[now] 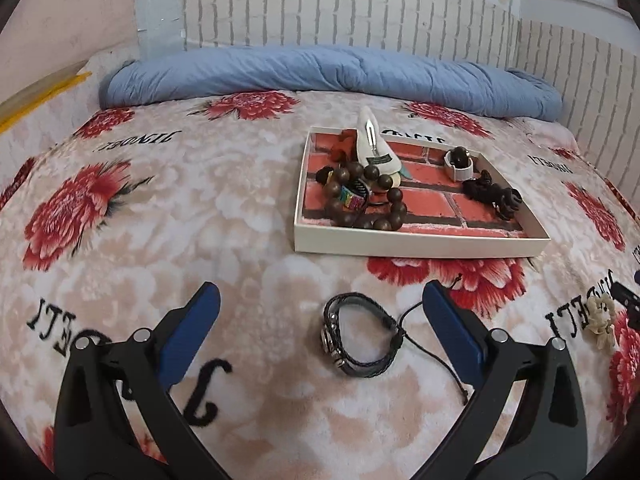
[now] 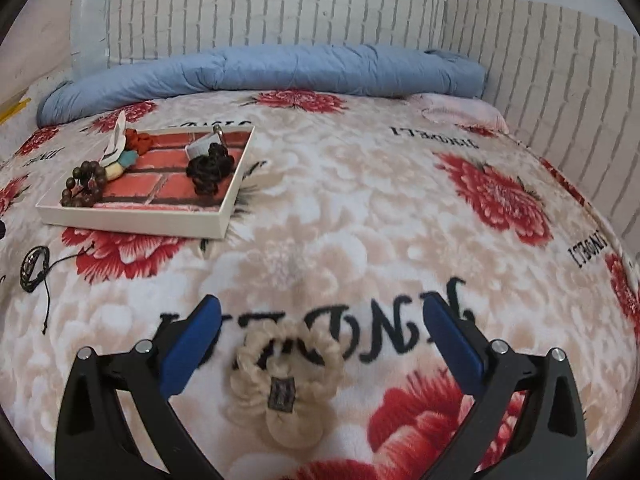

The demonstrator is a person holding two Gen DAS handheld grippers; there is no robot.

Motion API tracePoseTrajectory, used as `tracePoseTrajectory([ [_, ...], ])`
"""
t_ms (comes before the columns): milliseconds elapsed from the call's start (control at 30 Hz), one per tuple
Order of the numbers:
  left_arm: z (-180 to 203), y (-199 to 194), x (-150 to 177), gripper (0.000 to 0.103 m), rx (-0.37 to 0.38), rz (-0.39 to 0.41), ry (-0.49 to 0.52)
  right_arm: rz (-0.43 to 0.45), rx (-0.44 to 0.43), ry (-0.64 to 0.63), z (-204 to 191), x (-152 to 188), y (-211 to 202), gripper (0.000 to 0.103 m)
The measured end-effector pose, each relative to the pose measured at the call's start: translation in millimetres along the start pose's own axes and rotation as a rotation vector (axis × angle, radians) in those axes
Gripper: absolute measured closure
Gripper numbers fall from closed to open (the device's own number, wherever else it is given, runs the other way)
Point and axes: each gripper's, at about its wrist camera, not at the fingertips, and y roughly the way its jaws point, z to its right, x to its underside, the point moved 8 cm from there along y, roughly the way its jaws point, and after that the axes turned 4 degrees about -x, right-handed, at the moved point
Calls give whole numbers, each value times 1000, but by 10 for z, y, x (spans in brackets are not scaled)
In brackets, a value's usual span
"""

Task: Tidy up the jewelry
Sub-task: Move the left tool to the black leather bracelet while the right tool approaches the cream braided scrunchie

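The step in hand looks like picking up the last loose pieces for the shallow white cardboard tray with a red brick-print floor (image 1: 420, 246), which already holds a brown wooden bead bracelet (image 1: 362, 194) and other pieces. On the floral fleece bed blanket (image 1: 160, 200), the left tongs (image 1: 320, 330) stand wide apart around a black braided leather bracelet (image 1: 358, 334), touching neither finger; closing should come next. The right tongs (image 2: 322, 340), also apart, straddle a cream knitted flower scrunchie (image 2: 286, 380), calling for the same.
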Motion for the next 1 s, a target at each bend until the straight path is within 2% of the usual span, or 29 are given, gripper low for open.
tracePoseTrajectory([
  [233, 56, 94, 138, 5, -50, -11, 88, -11, 23, 52, 186, 159, 46, 4],
  [433, 28, 215, 276, 5, -21, -60, 76, -50, 52, 90, 318, 271, 120, 6],
  [500, 36, 244, 300, 5, -15, -70, 76, -66, 49, 86, 310, 303, 169, 15],
  [567, 38, 268, 319, 5, -20, -76, 78, -100, 45, 83, 302, 358, 252, 32],
  [667, 41, 285, 344, 5, -19, -77, 79, -134, 27, 92, 294, 419, 340, 45],
  [833, 52, 329, 364, 6, 0, -91, 71, -130, 13, 102, 290, 440, 357, 56],
  [933, 61, 368, 378, 14, 14, -109, 67, -128, 16, 98, 285, 448, 358, 57],
  [1000, 71, 402, 388, 26, 28, -124, 61, -130, 16, 96, 283, 452, 365, 57],
])
